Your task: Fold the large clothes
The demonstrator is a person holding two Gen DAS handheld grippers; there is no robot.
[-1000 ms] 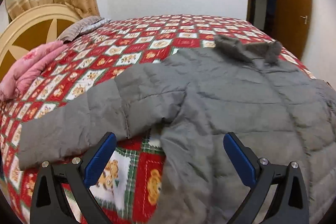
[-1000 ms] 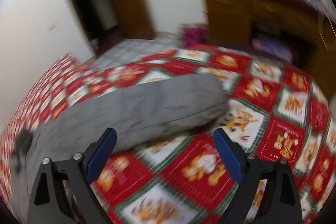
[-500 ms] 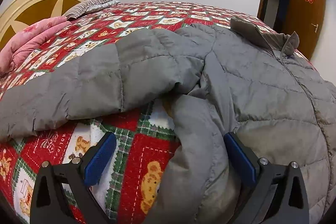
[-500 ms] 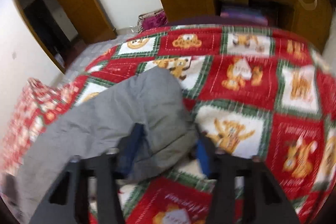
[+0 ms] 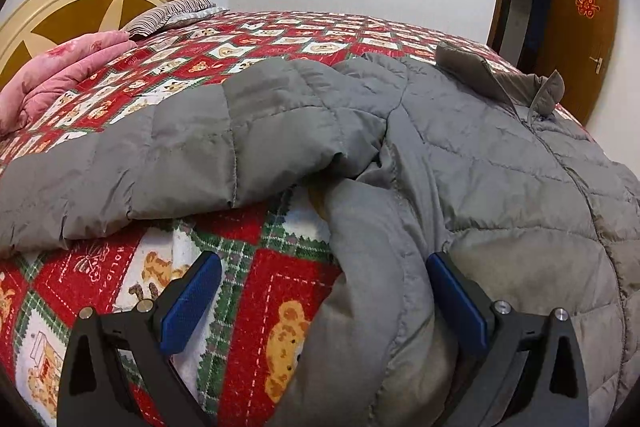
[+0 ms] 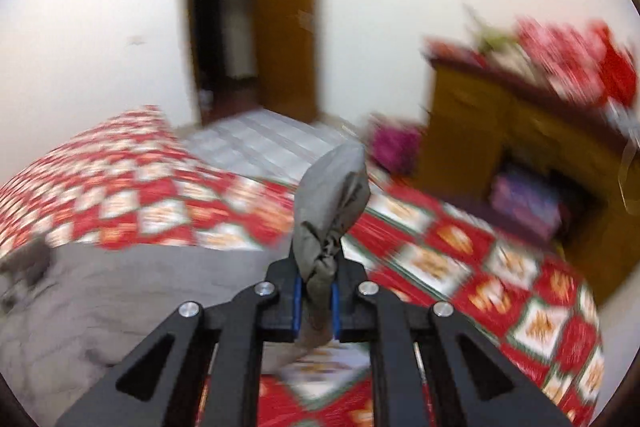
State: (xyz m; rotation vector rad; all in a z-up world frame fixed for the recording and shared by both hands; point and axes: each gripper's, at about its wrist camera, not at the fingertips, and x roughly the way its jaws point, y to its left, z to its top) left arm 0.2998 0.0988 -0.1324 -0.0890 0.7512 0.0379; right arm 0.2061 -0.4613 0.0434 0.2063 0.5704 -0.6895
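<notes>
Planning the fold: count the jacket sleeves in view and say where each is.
2. Left sleeve lies flat across the bedspread; right sleeve is lifted, pinched in the right gripper. None seems hidden.

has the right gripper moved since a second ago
Yes. The right gripper, open above the bed before, now clamps the grey puffer jacket's sleeve end, lifted off the red patchwork bedspread.

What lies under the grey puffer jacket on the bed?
Under the grey puffer jacket lies the red teddy-bear bedspread, visible in the gap between sleeve and body. Anything beneath the jacket's body is covered and cannot be seen.
</notes>
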